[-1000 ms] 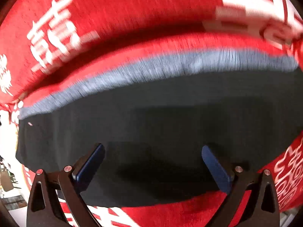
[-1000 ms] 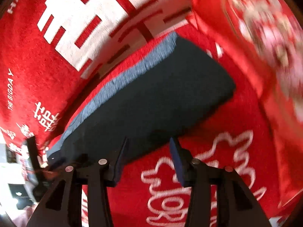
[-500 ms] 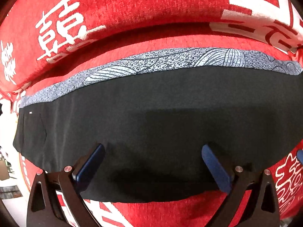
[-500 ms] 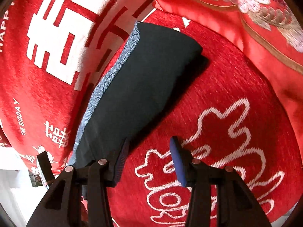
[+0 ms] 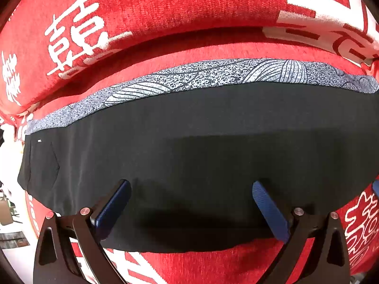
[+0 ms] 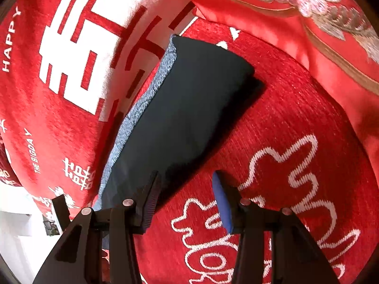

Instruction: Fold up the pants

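The left gripper (image 5: 190,203) is held with its blue pads spread wide apart, nothing between them, above the near half of the pants (image 5: 201,146); the right gripper (image 6: 184,201) is likewise held apart and unloaded, its left finger over the near end of the pants (image 6: 180,116), its right finger over the red cover (image 6: 296,123); the pants are seen folded into a flat black rectangle on that cover; a grey patterned band (image 5: 213,75) is shown along their far edge; beyond, a red cushion (image 5: 165,7) with white characters is propped; a flowered red cloth (image 6: 308,11) is seen far right.
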The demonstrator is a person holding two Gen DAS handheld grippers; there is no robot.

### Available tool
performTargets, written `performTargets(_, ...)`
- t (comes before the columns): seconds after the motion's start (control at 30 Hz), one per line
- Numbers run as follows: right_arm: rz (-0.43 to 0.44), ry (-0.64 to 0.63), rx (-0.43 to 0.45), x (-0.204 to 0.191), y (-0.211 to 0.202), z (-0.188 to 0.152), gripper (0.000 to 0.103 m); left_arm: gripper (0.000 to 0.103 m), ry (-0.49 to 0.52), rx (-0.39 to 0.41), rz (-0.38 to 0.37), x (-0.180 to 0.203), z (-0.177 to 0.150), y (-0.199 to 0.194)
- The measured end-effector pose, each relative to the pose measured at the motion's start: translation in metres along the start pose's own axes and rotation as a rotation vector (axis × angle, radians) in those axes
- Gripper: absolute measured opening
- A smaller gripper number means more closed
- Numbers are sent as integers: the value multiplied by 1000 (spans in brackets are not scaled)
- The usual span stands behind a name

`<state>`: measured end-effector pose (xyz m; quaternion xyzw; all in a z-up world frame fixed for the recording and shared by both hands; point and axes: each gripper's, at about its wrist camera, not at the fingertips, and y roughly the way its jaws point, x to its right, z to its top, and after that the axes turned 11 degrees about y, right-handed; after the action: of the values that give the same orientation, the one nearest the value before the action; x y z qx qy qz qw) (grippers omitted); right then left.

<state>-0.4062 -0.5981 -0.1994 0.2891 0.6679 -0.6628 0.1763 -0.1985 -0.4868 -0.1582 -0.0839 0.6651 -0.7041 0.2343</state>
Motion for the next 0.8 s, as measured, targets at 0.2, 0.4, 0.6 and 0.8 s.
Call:
performTargets(0.2, 75, 22, 65, 6, 9, 14, 50, 103, 3, 2, 1, 2, 0, -1)
performTargets(0.4, 117, 29, 108, -3, 22, 32, 52, 103, 18, 10, -1, 7, -1, -2)
performTargets(0.6, 110, 70, 69, -16, 12, 39, 15, 69, 54, 90, -41, 7, 16, -32)
performTargets(0.8, 127, -99, 95, -58, -12, 24, 15, 70, 123, 63, -137, 49, 35, -5)
